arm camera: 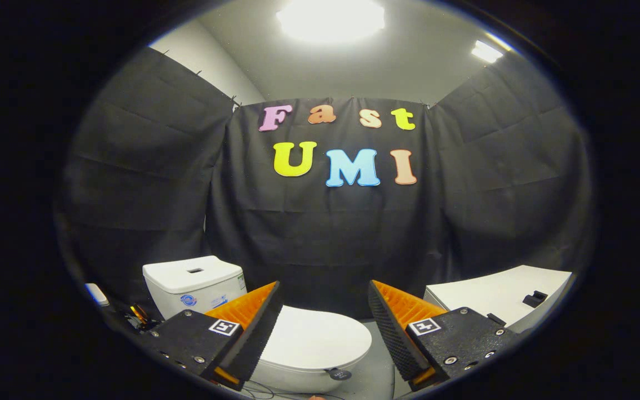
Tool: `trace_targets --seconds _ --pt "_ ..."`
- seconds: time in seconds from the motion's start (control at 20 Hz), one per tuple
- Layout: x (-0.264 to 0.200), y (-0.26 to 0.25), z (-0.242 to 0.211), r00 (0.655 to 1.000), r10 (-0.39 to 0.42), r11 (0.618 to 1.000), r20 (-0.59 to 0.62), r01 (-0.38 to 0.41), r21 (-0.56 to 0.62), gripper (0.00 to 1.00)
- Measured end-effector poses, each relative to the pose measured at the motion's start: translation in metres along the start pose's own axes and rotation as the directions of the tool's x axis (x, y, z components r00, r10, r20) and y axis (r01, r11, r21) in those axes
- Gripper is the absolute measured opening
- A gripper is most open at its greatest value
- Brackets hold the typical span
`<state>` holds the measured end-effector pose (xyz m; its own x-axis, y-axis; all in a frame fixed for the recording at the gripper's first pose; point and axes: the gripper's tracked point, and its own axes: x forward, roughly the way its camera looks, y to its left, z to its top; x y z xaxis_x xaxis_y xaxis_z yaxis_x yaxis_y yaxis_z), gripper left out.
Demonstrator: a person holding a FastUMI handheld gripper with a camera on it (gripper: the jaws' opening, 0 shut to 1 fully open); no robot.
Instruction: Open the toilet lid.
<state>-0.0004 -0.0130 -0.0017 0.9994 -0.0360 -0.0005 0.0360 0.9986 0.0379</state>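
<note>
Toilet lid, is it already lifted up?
No, the toilet lid lies flat and closed over the bowl, with the open hand-held gripper above it, not touching.

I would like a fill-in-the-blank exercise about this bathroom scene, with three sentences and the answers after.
1. The toilet lid is still ____ over the bowl.
2. The tongs hang above the lid with their fingers ____ and nothing held between them.
3. The cistern stands beyond the left finger, and on its top there is a flush ____.

Missing words: closed; open; button
</note>
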Motion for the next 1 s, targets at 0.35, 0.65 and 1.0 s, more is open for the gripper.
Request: trace_targets --seconds 0.35,0.65,1.0 --pt "0.002 -0.018 -0.006 0.999 -0.043 0.998 -0.007 0.043 0.051 0.94" --pt "0.018 -0.026 -0.028 0.997 -0.058 0.988 -0.054 0.065 0.137 0.95" --pt "0.042 -0.031 -0.063 0.992 -0.058 0.953 -0.113 0.089 0.289 0.96"
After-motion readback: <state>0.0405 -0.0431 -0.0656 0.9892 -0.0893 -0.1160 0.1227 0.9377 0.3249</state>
